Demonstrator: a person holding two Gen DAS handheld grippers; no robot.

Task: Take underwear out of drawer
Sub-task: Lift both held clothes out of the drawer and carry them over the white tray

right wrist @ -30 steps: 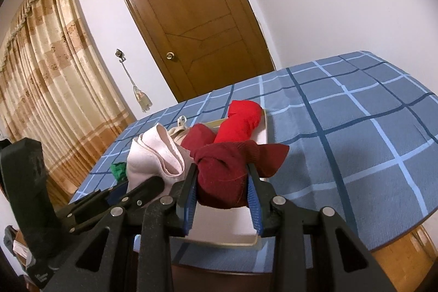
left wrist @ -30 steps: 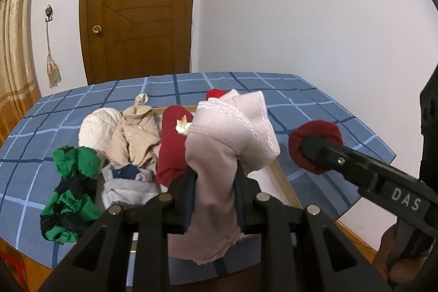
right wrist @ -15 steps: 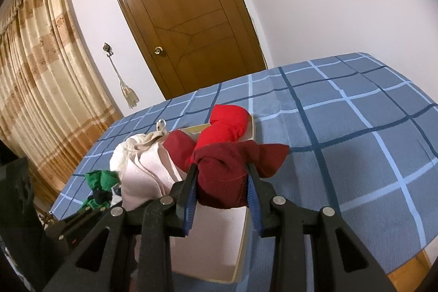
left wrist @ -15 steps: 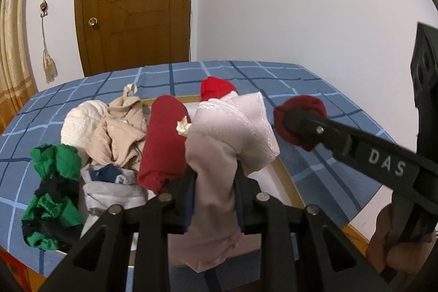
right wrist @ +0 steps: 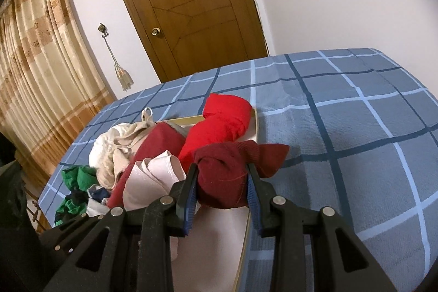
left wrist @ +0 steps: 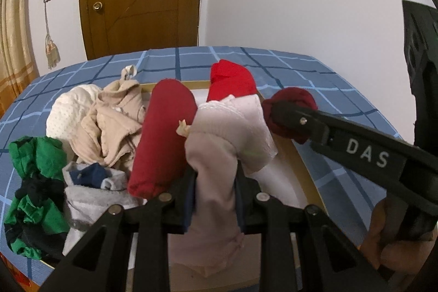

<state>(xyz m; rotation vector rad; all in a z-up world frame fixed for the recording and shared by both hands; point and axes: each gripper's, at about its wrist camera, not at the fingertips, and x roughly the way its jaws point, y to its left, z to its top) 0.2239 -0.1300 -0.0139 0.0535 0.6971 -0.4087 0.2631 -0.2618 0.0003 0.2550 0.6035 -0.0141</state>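
My left gripper is shut on pale pink underwear, which hangs down between the fingers above the near end of the drawer. My right gripper is shut on a bunched dark red pair of underwear, held above the drawer's right rim. In the left wrist view this dark red bundle shows at the right gripper's tip. The drawer is a shallow white tray with a wooden rim, lying on a blue checked bedspread.
In or beside the drawer lie a bright red garment, a dark red roll, beige, white, grey and green clothes. A hand holds the right gripper. Behind stand a wooden door and a curtain.
Both grippers have moved forward and a little lower over the drawer, each still gripping its garment. The right gripper's bundle now sits over the drawer's right rim.
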